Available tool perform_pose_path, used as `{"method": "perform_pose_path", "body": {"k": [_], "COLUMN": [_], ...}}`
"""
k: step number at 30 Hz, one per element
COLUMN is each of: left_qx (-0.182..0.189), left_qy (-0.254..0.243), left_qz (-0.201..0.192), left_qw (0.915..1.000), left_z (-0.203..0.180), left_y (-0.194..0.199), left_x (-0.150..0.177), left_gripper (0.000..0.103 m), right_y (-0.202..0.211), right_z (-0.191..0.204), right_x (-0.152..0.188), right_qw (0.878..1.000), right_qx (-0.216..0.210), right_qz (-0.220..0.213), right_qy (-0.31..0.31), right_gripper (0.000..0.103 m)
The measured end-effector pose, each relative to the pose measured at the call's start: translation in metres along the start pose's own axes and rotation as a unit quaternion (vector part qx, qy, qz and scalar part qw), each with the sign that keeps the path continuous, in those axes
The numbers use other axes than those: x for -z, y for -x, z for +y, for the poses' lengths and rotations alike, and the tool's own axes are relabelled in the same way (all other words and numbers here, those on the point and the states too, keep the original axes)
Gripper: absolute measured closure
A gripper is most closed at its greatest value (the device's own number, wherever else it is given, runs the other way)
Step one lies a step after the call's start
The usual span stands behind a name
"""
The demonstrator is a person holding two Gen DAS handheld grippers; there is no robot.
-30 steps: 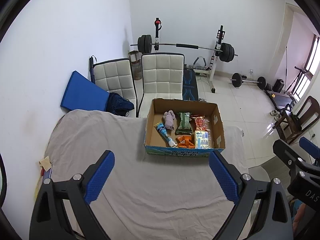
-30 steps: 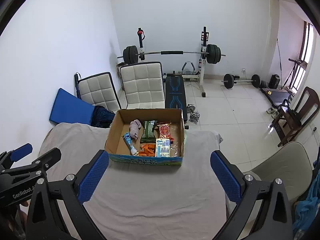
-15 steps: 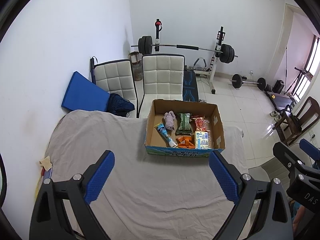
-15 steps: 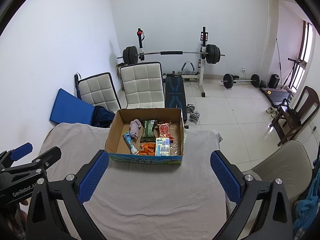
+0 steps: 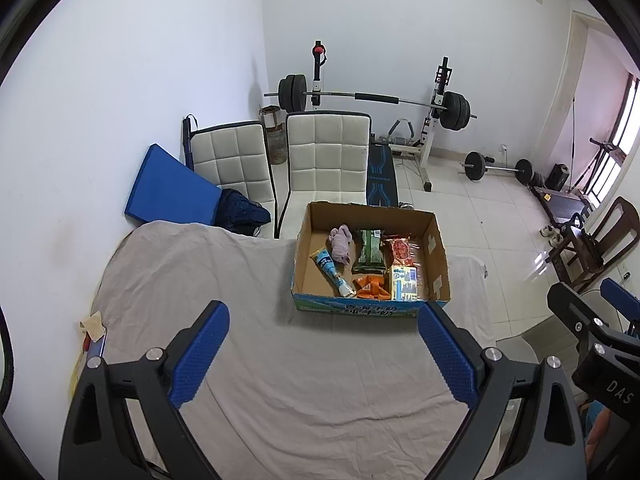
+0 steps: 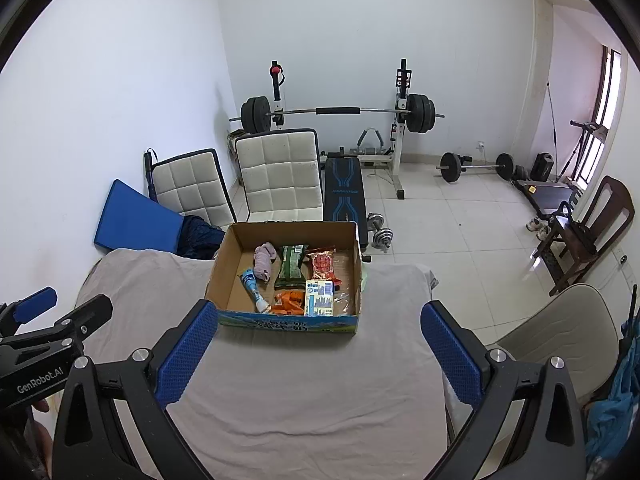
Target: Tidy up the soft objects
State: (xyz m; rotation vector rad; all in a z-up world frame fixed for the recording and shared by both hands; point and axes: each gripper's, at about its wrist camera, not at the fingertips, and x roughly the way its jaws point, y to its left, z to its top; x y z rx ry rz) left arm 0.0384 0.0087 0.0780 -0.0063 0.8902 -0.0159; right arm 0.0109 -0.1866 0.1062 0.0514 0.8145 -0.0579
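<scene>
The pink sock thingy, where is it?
In both wrist views the pink cloth bundle lies inside the cardboard box near its far left corner, between the blue tube and the green packet.

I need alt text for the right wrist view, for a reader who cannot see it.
An open cardboard box of small items, including a pink cloth and snack packets, sits on a table covered by a grey sheet. The open, empty right gripper hovers before it, with gym equipment behind.
</scene>
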Motion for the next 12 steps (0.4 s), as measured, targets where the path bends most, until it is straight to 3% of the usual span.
{"method": "perform_pose_path", "body": {"k": [12], "left_qx": [-0.001], "left_qy": [0.003], "left_qz": [-0.005], "left_qw": [1.0000], "left_z": [0.0014], "left_y": [0.0032], "left_x": [-0.0007], "left_gripper": [0.006], "right_y": [0.0006], "right_z": [-0.0006], "right_x": [-0.0007], "right_qw": [1.000], "right_qx": [0.000], "right_qz": [0.000], "right_qy": [0.000], "right_gripper": [0.000]}}
